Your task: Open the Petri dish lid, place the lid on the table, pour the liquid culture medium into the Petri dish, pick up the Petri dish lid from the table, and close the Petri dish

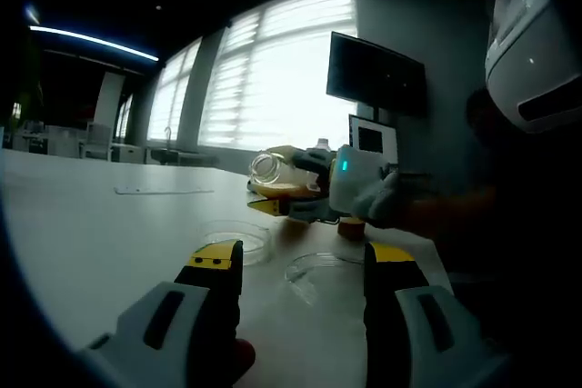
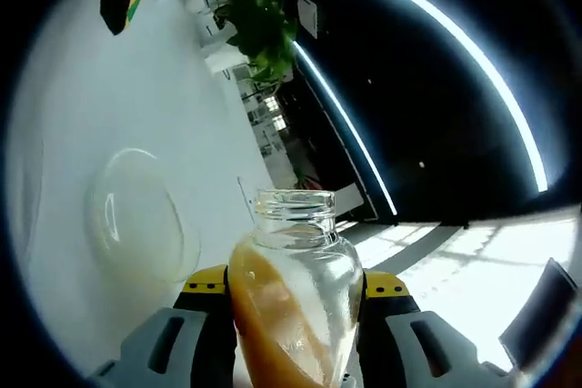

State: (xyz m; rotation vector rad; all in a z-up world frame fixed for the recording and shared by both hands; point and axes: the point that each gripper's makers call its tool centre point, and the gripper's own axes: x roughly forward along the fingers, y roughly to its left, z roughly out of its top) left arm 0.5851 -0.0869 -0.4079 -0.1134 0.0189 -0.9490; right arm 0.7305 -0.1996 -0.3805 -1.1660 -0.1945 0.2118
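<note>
The right tool (image 2: 296,302) grips a tilted glass bottle (image 2: 293,306) of orange liquid, held above the open dish (image 2: 141,215) on the white bench (image 2: 82,88). The left tool (image 1: 305,270) hangs open and empty over the bench, the lid (image 1: 318,265) just beyond its jaws. A monitor (image 1: 375,74) and blinds (image 1: 273,70) stand behind.

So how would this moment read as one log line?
right hand-held gripper: holds tilted clear glass bottle of orange liquid | round clear Petri dish: open | left hand-held gripper: empty

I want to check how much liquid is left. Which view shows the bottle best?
The right gripper view: the bottle is close up between that tool's jaws, orange liquid visible. In the left gripper view the bottle is small and tilted, held by the right tool.
</note>
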